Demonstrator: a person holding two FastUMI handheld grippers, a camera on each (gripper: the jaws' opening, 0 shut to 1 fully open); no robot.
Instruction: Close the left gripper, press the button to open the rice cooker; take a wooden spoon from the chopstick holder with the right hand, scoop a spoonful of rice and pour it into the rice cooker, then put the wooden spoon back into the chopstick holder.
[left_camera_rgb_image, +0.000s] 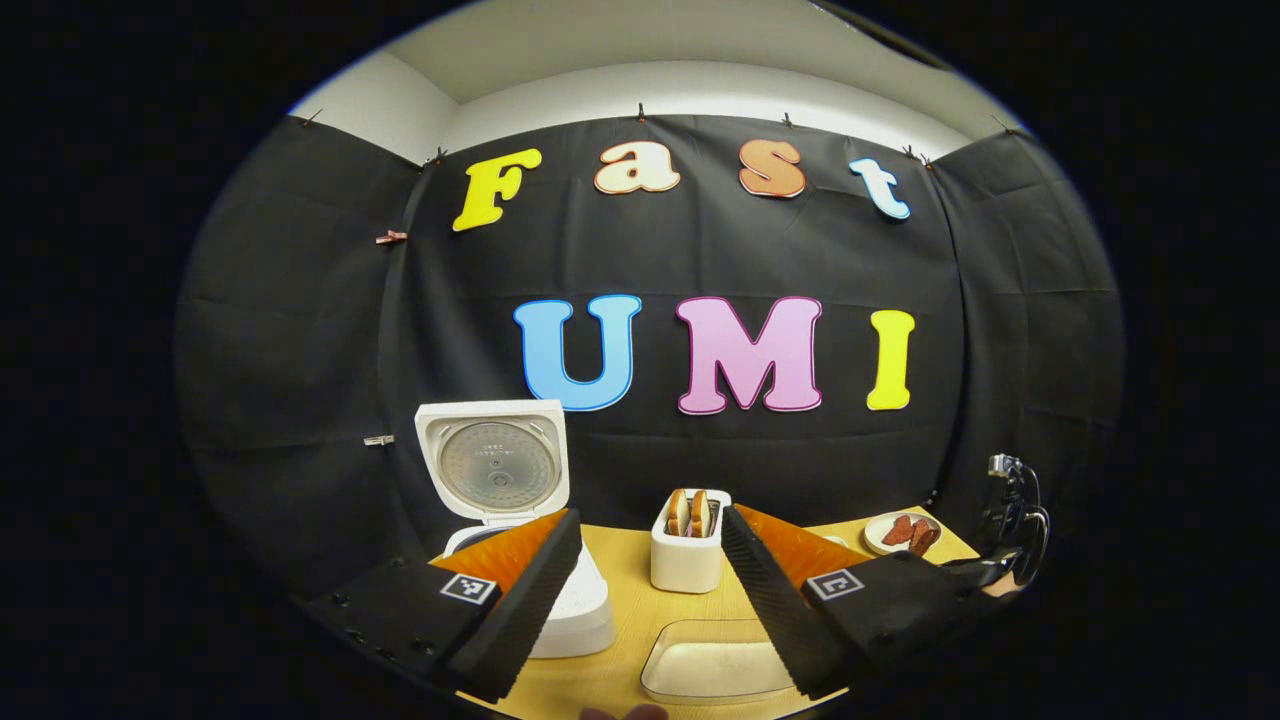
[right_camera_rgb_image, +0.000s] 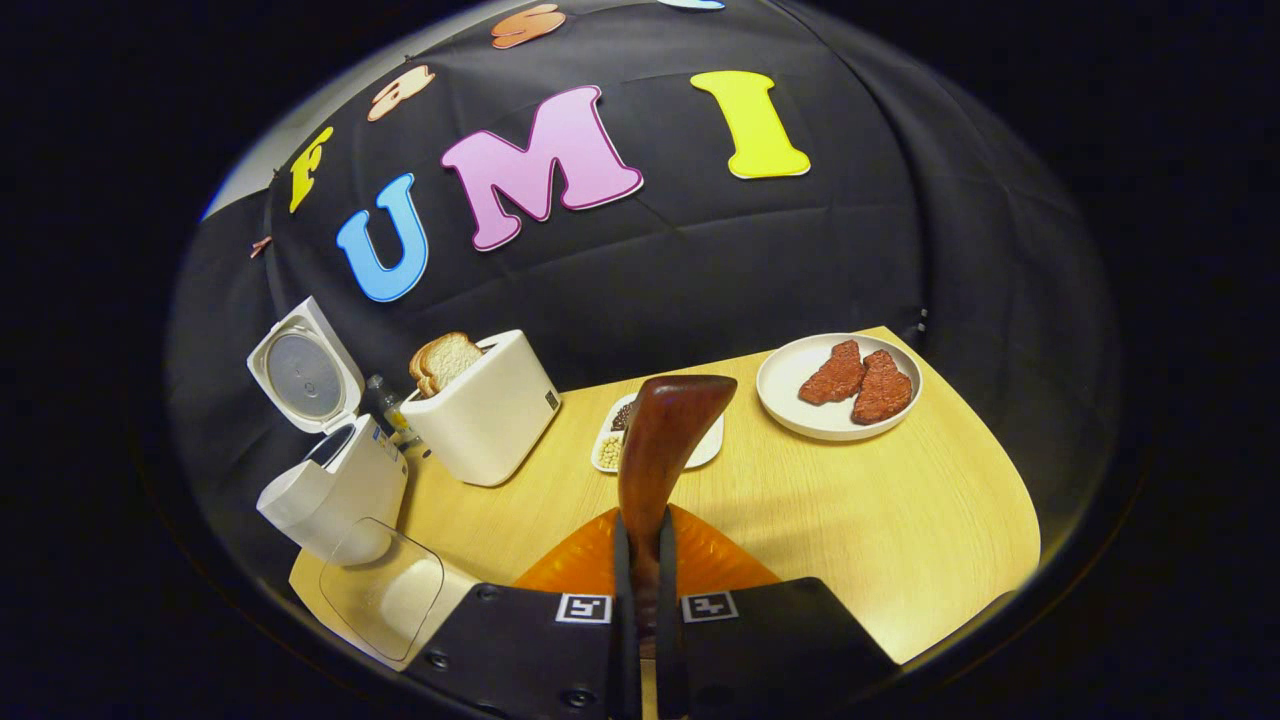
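The white rice cooker (left_camera_rgb_image: 560, 610) stands at the table's left with its lid (left_camera_rgb_image: 495, 462) raised upright. My left gripper (left_camera_rgb_image: 650, 515) is open, its jaws spread wide, holding nothing, hovering in front of the cooker and a clear container of rice (left_camera_rgb_image: 715, 665). My right gripper (right_camera_rgb_image: 645, 530) is shut on the handle of a dark wooden spoon (right_camera_rgb_image: 668, 425), whose bowl points up and forward over the table; no rice shows on it. From there the rice cooker (right_camera_rgb_image: 335, 490) and the rice container (right_camera_rgb_image: 385, 590) lie far to the left. The right gripper (left_camera_rgb_image: 1012, 530) also appears at the far right edge.
A white toaster (right_camera_rgb_image: 495, 415) with bread slices stands beside the cooker. A small dish of beans (right_camera_rgb_image: 612, 450) lies behind the spoon. A white plate (right_camera_rgb_image: 790, 400) with two red meat pieces sits at the back right. The wooden table (right_camera_rgb_image: 900, 540) ends at the black cloth wall.
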